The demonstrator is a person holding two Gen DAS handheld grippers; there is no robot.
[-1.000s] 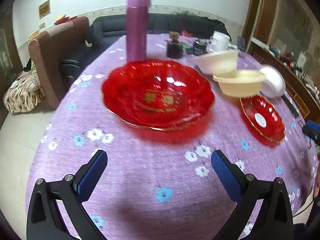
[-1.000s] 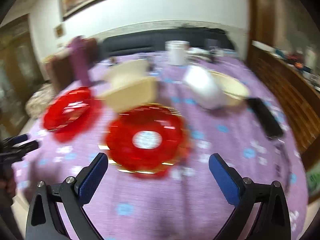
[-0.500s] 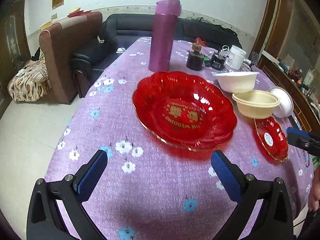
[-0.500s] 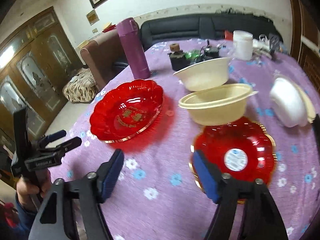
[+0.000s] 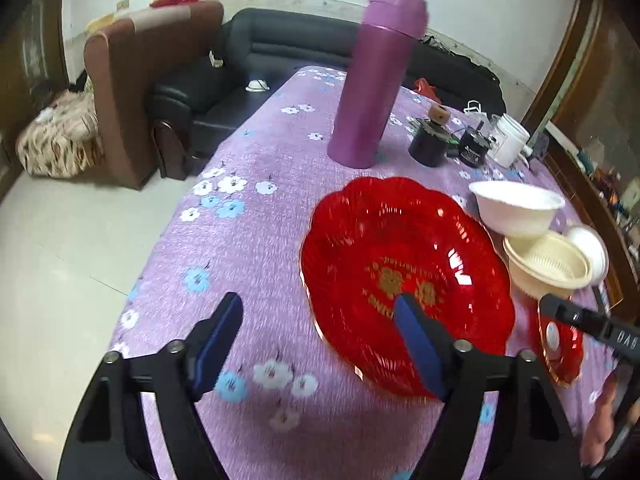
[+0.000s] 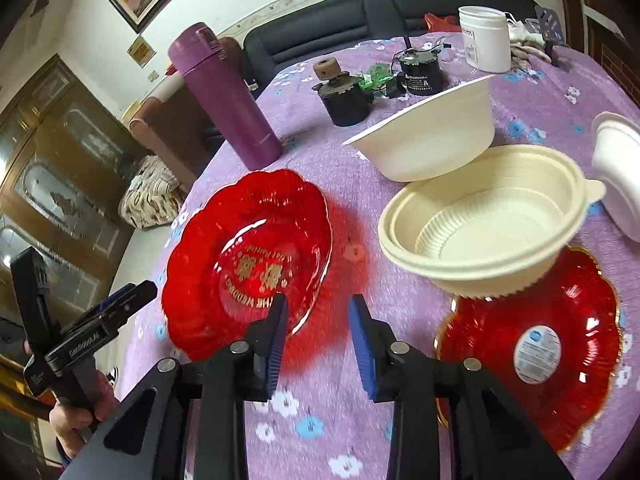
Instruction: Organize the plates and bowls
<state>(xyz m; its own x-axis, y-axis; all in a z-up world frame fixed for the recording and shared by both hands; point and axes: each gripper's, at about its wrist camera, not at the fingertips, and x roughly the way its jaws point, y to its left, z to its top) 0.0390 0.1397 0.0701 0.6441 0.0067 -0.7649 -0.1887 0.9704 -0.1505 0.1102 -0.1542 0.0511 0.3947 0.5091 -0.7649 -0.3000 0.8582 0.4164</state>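
Observation:
A large red scalloped plate (image 5: 400, 264) (image 6: 248, 256) with gold lettering lies on the purple flowered tablecloth. My left gripper (image 5: 320, 320) is closing, with the plate's near-left rim between its jaws and its right finger over the plate. My right gripper (image 6: 320, 320) is closing at the same plate's right rim, its left finger over the edge; no pad visibly presses. A small red plate (image 6: 532, 344) lies at the right, a ribbed cream bowl (image 6: 488, 224) behind it, and a white bowl (image 6: 432, 136) farther back.
A tall purple flask (image 5: 372, 80) stands behind the large plate. An upturned white bowl (image 6: 616, 172) lies at the far right. Dark motor parts (image 6: 344, 100) and a white jar (image 6: 484, 36) stand at the back. The table edge (image 5: 160, 248) drops to the floor at the left.
Both pairs of jaws have narrowed from wide open. The left gripper has come up to the large red plate's left rim. The right gripper has swung left from the small red plate to the large one.

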